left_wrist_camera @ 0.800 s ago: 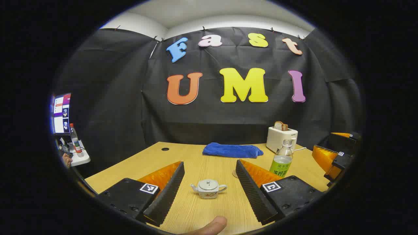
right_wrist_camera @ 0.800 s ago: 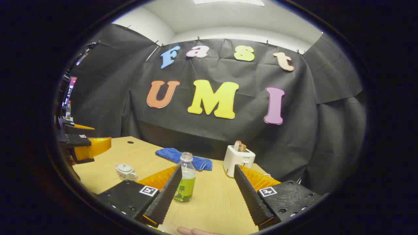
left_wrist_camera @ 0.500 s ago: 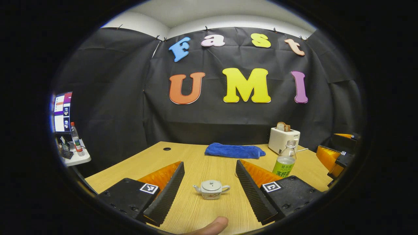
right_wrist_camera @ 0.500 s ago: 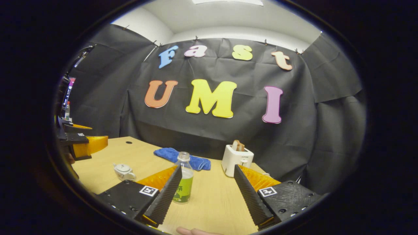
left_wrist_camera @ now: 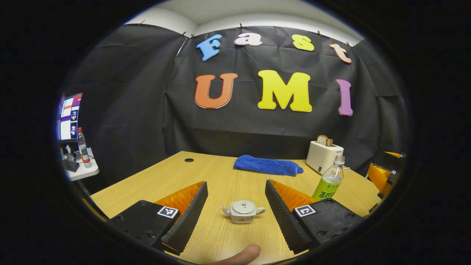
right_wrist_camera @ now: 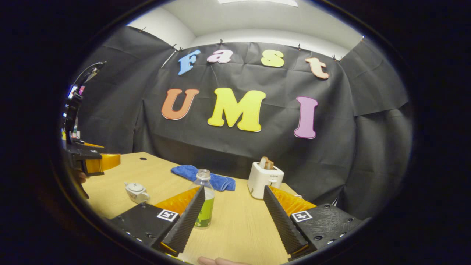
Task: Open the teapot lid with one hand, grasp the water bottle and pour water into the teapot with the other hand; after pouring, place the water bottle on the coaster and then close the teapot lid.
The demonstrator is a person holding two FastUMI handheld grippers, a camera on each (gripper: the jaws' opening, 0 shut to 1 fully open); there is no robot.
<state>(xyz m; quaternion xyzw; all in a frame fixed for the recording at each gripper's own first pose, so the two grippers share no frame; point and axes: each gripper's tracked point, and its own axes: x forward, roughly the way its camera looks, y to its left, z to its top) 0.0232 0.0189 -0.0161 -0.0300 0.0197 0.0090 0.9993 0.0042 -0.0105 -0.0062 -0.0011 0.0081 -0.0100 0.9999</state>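
Note:
A small white teapot [left_wrist_camera: 243,211] with its lid on stands on the wooden table [left_wrist_camera: 220,176]. In the left gripper view it sits a little ahead of my left gripper [left_wrist_camera: 236,184], in line with the gap between the open, empty fingers. The water bottle [left_wrist_camera: 330,180], clear with a green label, stands upright at the right. In the right gripper view the bottle [right_wrist_camera: 204,200] is partly hidden behind the left finger of my open, empty right gripper [right_wrist_camera: 234,188]. The teapot [right_wrist_camera: 135,191] lies to its left, below the left gripper [right_wrist_camera: 94,162].
A folded blue towel [left_wrist_camera: 268,165] lies at the back of the table, and a white toaster [left_wrist_camera: 324,155] holding bread stands at the back right. A side table [left_wrist_camera: 79,171] with a monitor and another bottle is far left. A thumb [left_wrist_camera: 239,254] shows at the bottom edge.
The left gripper view has tipped down slightly, with the teapot still between the fingers. In the right gripper view the bottle and teapot have slid left, the bottle further behind the left finger.

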